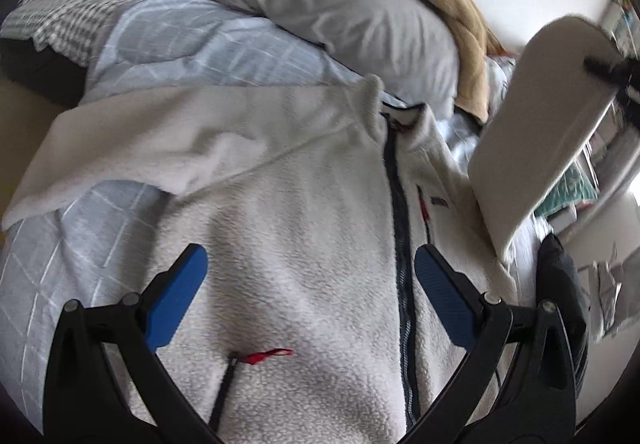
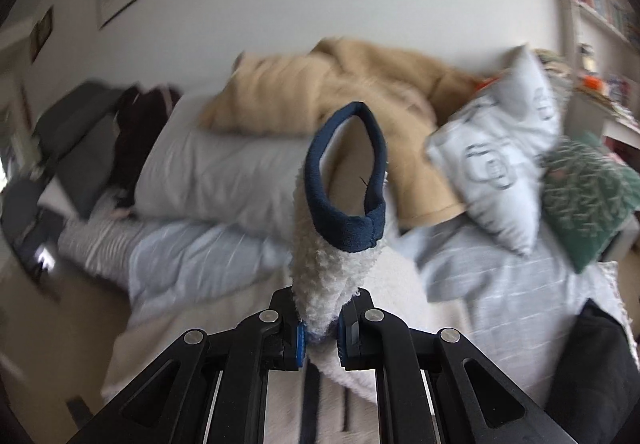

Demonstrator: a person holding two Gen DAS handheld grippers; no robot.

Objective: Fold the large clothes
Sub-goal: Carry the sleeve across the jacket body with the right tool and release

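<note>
White fleece jacket (image 1: 304,180) is laid front-up on the bed's pale blue checked duvet (image 1: 52,264), navy zip (image 1: 398,212) closed. Its left sleeve (image 1: 132,152) is spread sideways across the duvet. The right sleeve (image 1: 532,124) is held lifted in the air; its navy-trimmed cuff (image 2: 346,172) is pinched in the right gripper (image 2: 320,336), jaws clenched on the fleece. Left gripper (image 1: 310,276) is held released, jaws wide, above the jacket's chest, touching nothing.

Step judged: first sleeve fold, in progress. Next move calls for the cuff to be carried across the chest and laid flat, the body perhaps steadied by the left tongs.
</note>
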